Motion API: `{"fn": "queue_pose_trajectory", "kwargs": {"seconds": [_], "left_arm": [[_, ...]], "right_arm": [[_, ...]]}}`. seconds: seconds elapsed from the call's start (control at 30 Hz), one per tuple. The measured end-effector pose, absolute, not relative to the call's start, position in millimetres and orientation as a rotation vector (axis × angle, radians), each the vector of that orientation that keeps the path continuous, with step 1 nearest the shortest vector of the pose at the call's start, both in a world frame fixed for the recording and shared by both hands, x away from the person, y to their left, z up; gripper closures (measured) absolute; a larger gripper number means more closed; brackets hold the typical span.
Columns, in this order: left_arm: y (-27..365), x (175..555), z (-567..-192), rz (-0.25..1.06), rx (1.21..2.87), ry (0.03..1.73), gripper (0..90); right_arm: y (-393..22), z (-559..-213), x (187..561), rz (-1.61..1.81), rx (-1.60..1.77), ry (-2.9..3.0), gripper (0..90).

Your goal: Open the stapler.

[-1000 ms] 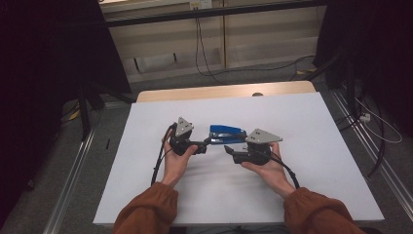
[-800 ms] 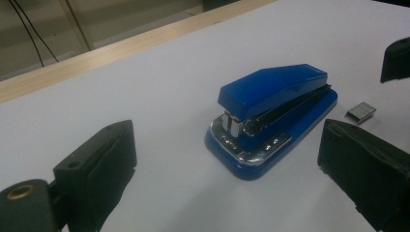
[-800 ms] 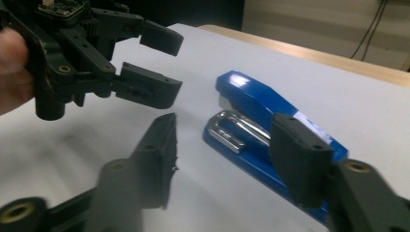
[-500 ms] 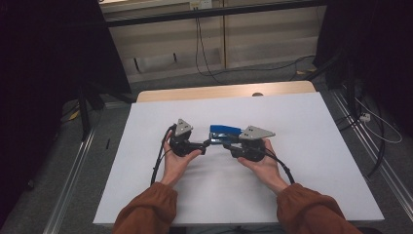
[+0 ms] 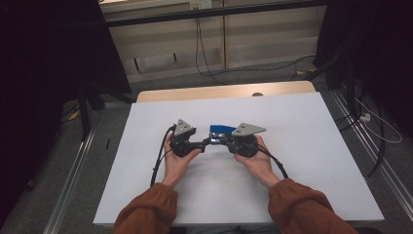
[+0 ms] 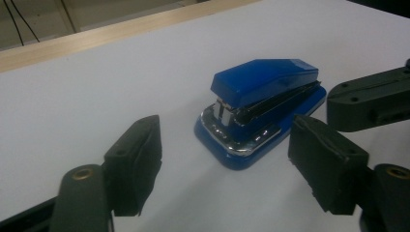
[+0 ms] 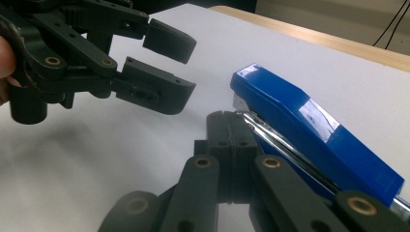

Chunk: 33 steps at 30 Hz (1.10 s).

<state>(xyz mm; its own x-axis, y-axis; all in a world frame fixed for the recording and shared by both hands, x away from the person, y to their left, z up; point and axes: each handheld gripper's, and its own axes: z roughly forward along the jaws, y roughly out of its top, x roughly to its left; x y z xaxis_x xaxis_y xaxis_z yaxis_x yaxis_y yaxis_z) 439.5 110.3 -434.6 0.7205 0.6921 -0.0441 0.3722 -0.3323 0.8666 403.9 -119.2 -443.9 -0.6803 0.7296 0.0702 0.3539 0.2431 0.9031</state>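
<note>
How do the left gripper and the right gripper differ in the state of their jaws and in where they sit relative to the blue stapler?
The left gripper has its jaws apart, having just been closing, nothing between them; the right gripper has its jaws pressed together on nothing. The left gripper faces the blue stapler at its metal front end; the right gripper lies alongside the stapler's flank. Both are black, hand-held and low over the white table.

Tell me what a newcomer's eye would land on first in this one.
The blue stapler, the one spot of colour, sits mid-table on the white table cover. The left gripper faces its front end with jaws apart, having just been closing, nothing between them. The right gripper lies beside the stapler, jaws shut together, empty.
</note>
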Motion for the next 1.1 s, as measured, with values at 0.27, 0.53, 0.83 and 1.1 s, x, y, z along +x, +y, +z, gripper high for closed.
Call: {"fn": "queue_pose_trajectory", "kwargs": {"seconds": [0.27,0.53,0.83,1.1], "left_arm": [[112.1,445.5,-440.6,0.382,1.939,0.807,69.8],[113.2,452.7,-439.9,0.376,1.958,0.809,90.0],[108.8,471.9,-443.1,0.439,1.98,0.837,90.0],[105.9,471.7,-447.1,0.39,2.007,0.812,90.0]], "right_arm": [[-116.5,-447.0,414.7,1.358,1.012,2.182,90.0],[-112.8,-449.8,419.2,1.35,1.023,2.193,90.0],[-104.5,-454.0,426.4,1.308,1.03,2.228,90.0],[-101.1,-457.1,431.2,1.251,1.033,2.243,90.0]]}}
